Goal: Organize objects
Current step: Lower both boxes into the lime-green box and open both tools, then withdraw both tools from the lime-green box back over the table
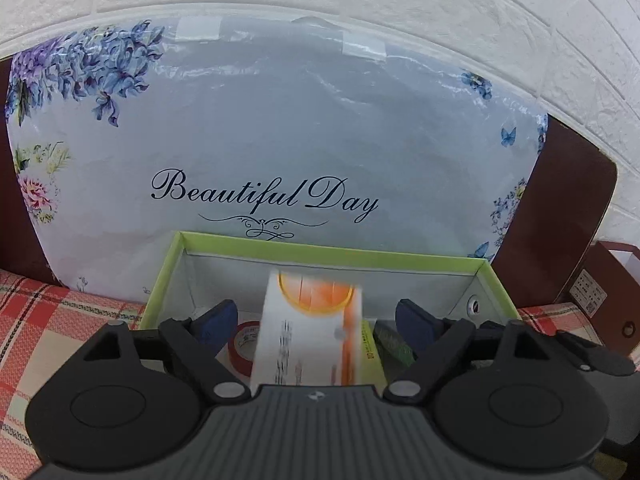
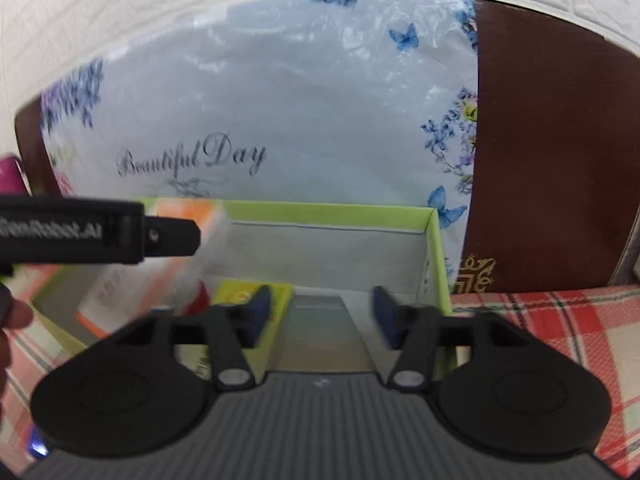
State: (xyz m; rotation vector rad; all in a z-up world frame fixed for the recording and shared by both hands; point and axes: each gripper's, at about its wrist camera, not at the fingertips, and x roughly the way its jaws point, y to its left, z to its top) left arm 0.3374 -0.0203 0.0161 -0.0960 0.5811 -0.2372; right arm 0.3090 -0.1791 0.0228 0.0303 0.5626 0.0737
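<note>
Left wrist view: the left gripper (image 1: 316, 322) fills the lower half of the frame, aimed level into the green-rimmed box (image 1: 168, 264) at centre. Its blue fingers (image 1: 218, 318) are spread wide, touching nothing. Between them, blurred, a white and orange carton (image 1: 308, 328) tilts up out of the box, apart from both pads. A red tape roll (image 1: 244, 344) lies in the box at lower left of the carton, and a yellow-green pack (image 1: 370, 354) and a dark green item (image 1: 394, 344) lie at its right. Behind the box stands a pale blue floral pillow (image 1: 280, 128) printed "Beautiful Day", against a white brick wall (image 1: 520, 8). A red plaid cloth (image 1: 60, 320) covers the surface.

Right wrist view: the right gripper (image 2: 320, 316) sits low at centre, pointing into the same box (image 2: 434, 248), fingers (image 2: 256, 312) parted and empty over a greyish flat packet (image 2: 320, 320). The left gripper (image 2: 172, 236) reaches in flat from the left edge, its side turned to the camera, with the blurred carton (image 2: 160, 276) just behind its tip; contact cannot be told here. The yellow-green pack (image 2: 236, 292) lies at lower centre. A brown board (image 2: 552, 152) stands at the right.
</note>
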